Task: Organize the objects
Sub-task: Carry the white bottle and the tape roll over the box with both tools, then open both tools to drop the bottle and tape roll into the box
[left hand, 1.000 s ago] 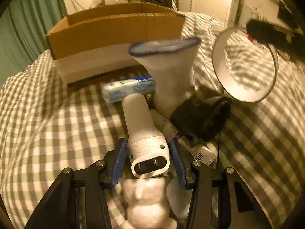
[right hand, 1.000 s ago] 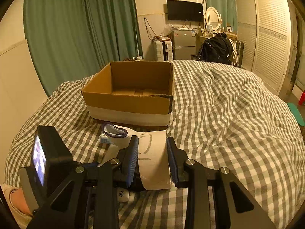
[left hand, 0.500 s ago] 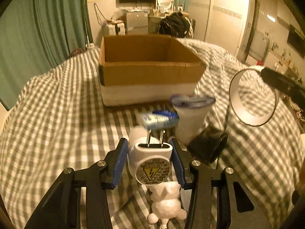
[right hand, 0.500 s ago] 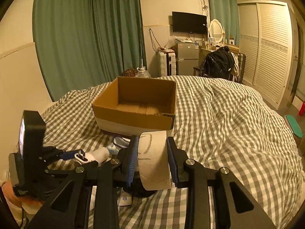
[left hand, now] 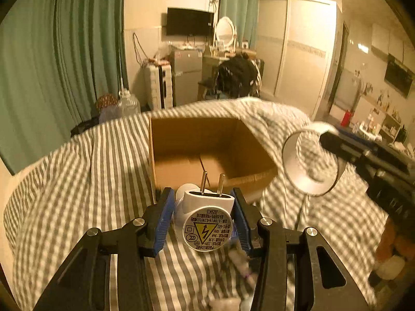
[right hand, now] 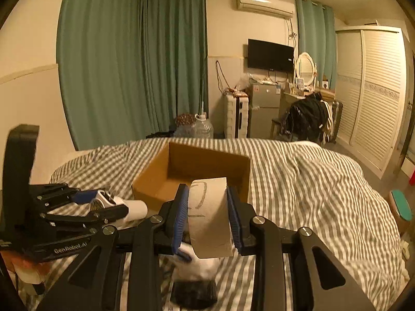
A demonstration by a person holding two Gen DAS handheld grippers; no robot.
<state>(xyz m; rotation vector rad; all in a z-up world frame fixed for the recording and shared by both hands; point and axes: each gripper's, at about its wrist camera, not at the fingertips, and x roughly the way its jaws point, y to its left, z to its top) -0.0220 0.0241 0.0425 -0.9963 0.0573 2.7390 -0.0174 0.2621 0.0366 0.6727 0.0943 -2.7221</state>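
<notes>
My left gripper [left hand: 202, 215] is shut on a white plug-in night light [left hand: 206, 219] with two prongs pointing up, held above the bed in front of the open cardboard box [left hand: 207, 153]. My right gripper [right hand: 207, 212] is shut on a roll of tape [right hand: 210, 217], seen as a ring [left hand: 311, 163] in the left wrist view, just before the box [right hand: 192, 173]. The left gripper [right hand: 85, 202] with the night light shows at the left of the right wrist view.
The box sits on a grey-checked bed cover [right hand: 311, 186]. A white sock and a dark bundle [right hand: 194, 292] lie below my right gripper. Green curtains, a fridge, a TV and a wardrobe stand beyond the bed.
Both grippers have risen and tilted up with their loads. The night light was lifted from the pile on the bed; the box interior now shows.
</notes>
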